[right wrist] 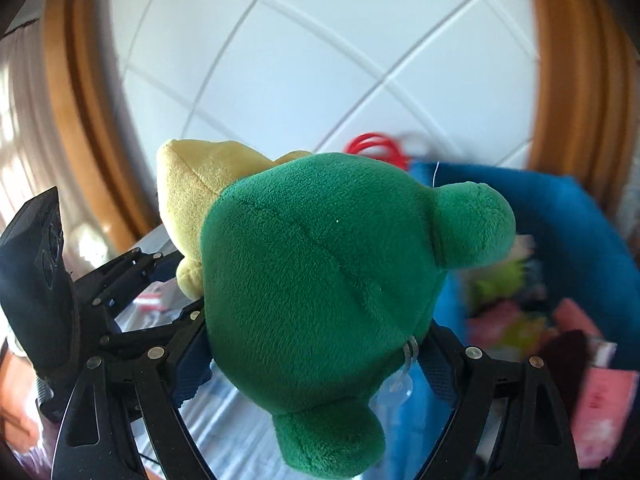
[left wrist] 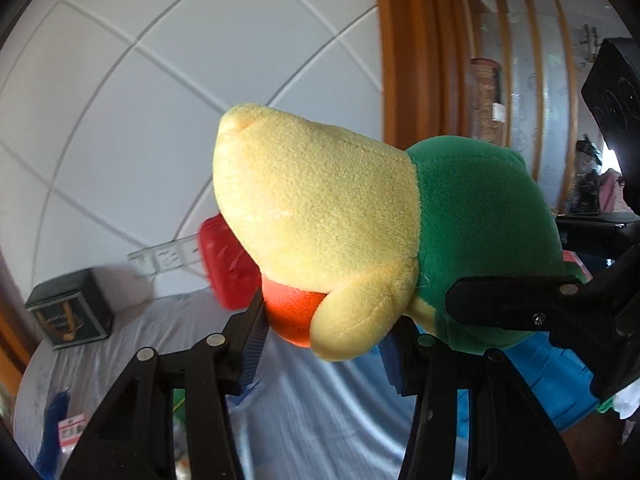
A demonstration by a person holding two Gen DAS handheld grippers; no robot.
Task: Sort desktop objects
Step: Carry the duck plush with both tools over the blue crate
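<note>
The soft green-and-yellow plush toy [left wrist: 360, 248] with an orange patch underneath fills both views, up in the air in front of the white tiled wall [left wrist: 160, 100], and it hides most of what lies behind it. The left gripper [left wrist: 324, 344] pinches the toy's yellow end, its blue-padded fingers [left wrist: 252, 344] pressed into the orange and yellow fabric. The right gripper [right wrist: 316, 360] clamps the green body, jaws set wide with the plush bulging between them. In the left view the right tool's black finger comes in from the right edge, against the green.

Behind the yellow end a red object [left wrist: 228, 264] pokes out, blurred, shape unclear. A dark square box [left wrist: 70, 308] with a gold design sits at the back of the pale grey cloth-covered table [left wrist: 320, 408]; its lettering is too soft to read. A small packet with a red-and-white label [left wrist: 70, 434] lies low left, print illegible. In the right view an open blue fabric bin [right wrist: 580, 232] holds pink, green and dark items, all smeared; a red looped cord [right wrist: 378, 148] shows over its far rim. Wooden door frames [right wrist: 560, 80] flank the wall.
</note>
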